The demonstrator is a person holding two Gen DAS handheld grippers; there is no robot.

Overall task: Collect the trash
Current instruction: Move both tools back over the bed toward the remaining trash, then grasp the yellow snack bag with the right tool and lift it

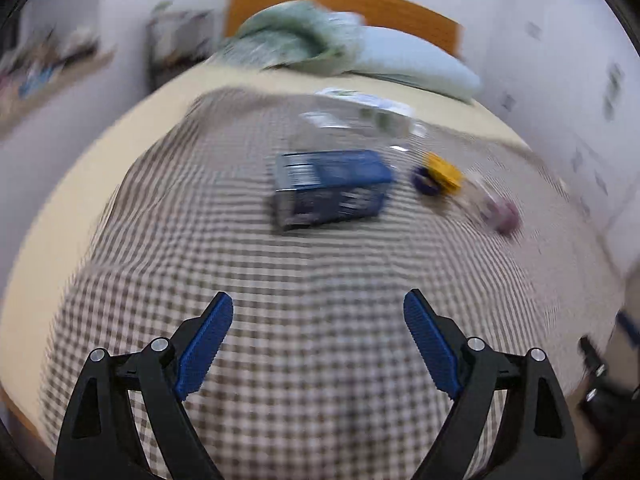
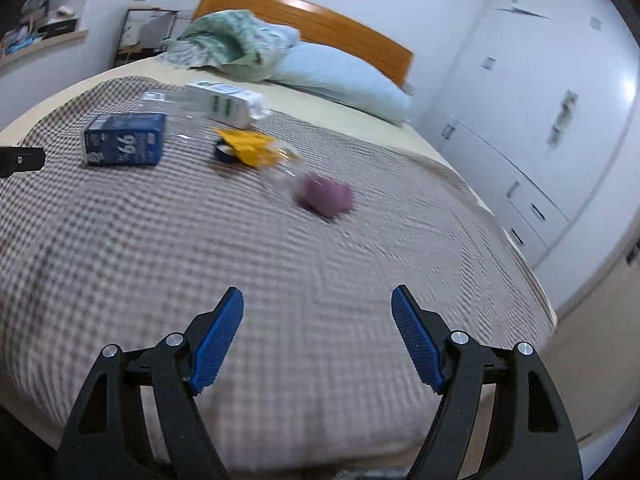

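Blue carton (image 2: 125, 140) lies on its side on the bed (image 2: 280, 260), yellow wrapper (image 2: 250, 147) at its 3 o'clock. Both the left hand-held gripper (image 1: 318, 334) and right hand-held gripper (image 2: 317, 330) are wide open, holding nothing.

On checkered brown-white bedspread (image 2: 280, 264): blue rectangular carton (image 2: 125, 140) left, white rectangular carton (image 2: 226, 103) behind it, crumpled yellow wrapper (image 2: 250, 147) centre, purple crumpled lump (image 2: 326, 195) right, nearer.

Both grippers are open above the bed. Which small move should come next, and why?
Probably ease the right gripper forward toward the purple lump: its jaws are open and empty, and the lump lies nearest ahead on the checked blanket, apart from the blue carton.
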